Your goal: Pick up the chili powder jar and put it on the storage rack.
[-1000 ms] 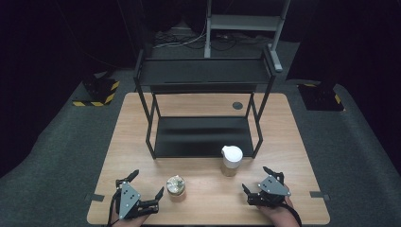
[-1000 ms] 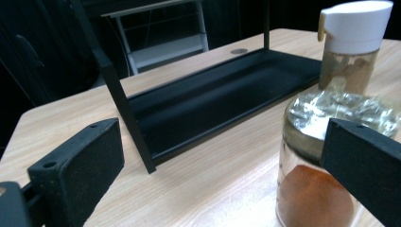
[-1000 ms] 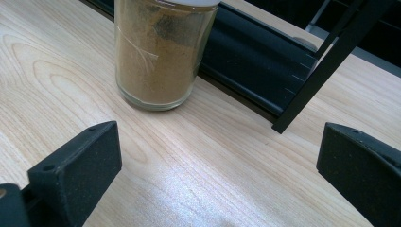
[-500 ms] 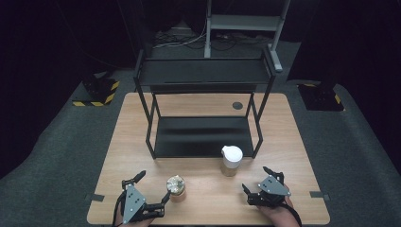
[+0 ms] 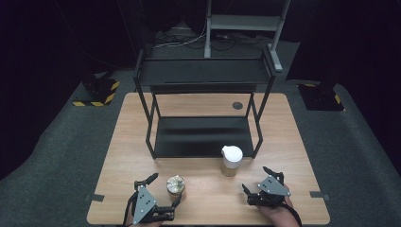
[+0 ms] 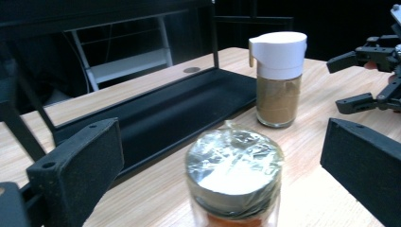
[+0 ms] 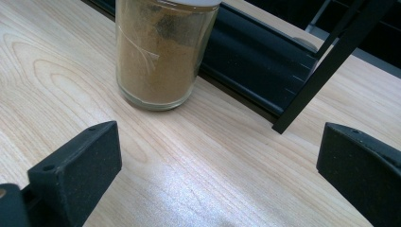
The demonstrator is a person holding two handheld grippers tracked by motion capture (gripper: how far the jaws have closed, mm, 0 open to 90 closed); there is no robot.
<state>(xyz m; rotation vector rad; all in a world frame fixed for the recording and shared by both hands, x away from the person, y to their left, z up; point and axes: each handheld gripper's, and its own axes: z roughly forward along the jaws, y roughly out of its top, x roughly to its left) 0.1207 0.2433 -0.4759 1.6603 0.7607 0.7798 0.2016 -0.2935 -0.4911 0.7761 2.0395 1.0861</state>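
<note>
A small glass jar with a foil-wrapped lid (image 5: 174,185) (image 6: 234,175) stands near the table's front edge, left of centre. My left gripper (image 5: 164,195) (image 6: 227,165) is open, its jaws standing on either side of the jar without touching it. A taller glass jar of brown powder with a white lid (image 5: 231,161) (image 6: 279,78) (image 7: 163,52) stands in front of the rack. My right gripper (image 5: 259,183) (image 7: 217,165) is open on bare table, a little short and right of that jar; it also appears far right in the left gripper view (image 6: 373,75).
A black two-level metal rack (image 5: 203,137) occupies the table's middle, its lower tray (image 6: 156,113) (image 7: 265,56) just behind both jars. One rack leg (image 7: 326,66) stands to the right of the powder jar. A dark round grommet (image 5: 237,105) lies at the back right.
My left gripper has moved right toward the foil-lidded jar, so its jaws now stand around it. The right gripper and both jars have stayed put.
</note>
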